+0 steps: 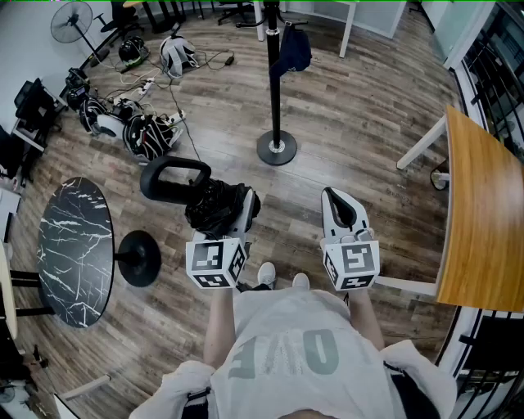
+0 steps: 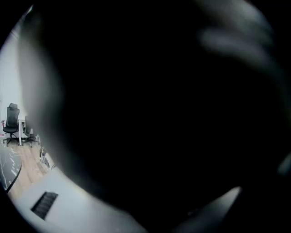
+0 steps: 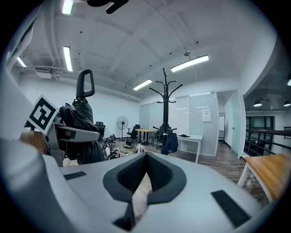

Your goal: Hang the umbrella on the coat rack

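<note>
A folded black umbrella (image 1: 214, 204) with a black loop handle (image 1: 172, 176) is clamped in my left gripper (image 1: 227, 211), which is shut on its bunched fabric. In the left gripper view the dark umbrella fabric (image 2: 159, 100) blocks nearly everything. The right gripper view shows the umbrella (image 3: 79, 116) upright at the left, handle on top. My right gripper (image 1: 340, 204) is shut with nothing in it; its pads meet in the right gripper view (image 3: 144, 157). The black coat rack (image 1: 274, 90) stands ahead on a round base, a dark blue garment (image 1: 292, 49) hanging from it. The coat rack (image 3: 165, 102) shows far ahead.
A round black marble table (image 1: 74, 250) and a black disc base (image 1: 139, 258) stand at my left. A wooden table (image 1: 479, 221) lines the right side. Helmets, bags and cables (image 1: 147, 135) lie on the floor at far left, near a fan (image 1: 72, 20).
</note>
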A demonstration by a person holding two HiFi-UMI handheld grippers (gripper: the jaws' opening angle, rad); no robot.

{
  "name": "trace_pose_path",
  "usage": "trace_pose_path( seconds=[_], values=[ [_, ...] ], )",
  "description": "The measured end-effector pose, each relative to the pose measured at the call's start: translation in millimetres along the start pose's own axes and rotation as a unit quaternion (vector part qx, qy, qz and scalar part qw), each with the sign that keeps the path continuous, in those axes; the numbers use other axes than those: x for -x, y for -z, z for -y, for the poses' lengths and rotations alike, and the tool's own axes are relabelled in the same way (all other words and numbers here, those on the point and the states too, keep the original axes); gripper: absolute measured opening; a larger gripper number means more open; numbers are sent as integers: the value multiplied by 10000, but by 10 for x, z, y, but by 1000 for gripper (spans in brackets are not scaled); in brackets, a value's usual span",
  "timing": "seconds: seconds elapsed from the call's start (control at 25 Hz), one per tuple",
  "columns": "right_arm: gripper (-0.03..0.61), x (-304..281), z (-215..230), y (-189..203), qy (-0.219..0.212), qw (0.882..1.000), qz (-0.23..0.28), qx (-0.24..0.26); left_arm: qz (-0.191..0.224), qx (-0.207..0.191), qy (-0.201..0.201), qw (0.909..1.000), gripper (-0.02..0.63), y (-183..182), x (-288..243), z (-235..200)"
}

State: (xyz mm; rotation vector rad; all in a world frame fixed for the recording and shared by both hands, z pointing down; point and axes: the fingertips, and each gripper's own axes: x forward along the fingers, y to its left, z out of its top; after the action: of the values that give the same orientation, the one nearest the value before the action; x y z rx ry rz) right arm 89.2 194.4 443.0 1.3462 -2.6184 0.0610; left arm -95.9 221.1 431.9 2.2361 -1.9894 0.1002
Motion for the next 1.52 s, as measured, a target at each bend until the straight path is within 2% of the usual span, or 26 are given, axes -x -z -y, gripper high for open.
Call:
trace_pose_path(
  seconds=[0.44,0.68,1.0,1.28,1.52],
  values=[
    [29,-51,-61,-33,102,9999,-7,-72,161,32,111,9998,299,-68,-17,-140],
    [30,-195,-180,-54,152,9982,153,-565,192,13,317,9993,299,-66,-102,-327],
    [31,-369,-453,157,290,9982,-117,-514,167,62,597,9981,299,-2,-245,-619],
    [31,-601,-179,26,416,9978,72,-509,226,236,642,9974,299,7,-594,-670],
    [31,-1162,197,-30,217,9985,139,-475,266,236,658,9972,299,-5,-1125,-632]
  ],
)
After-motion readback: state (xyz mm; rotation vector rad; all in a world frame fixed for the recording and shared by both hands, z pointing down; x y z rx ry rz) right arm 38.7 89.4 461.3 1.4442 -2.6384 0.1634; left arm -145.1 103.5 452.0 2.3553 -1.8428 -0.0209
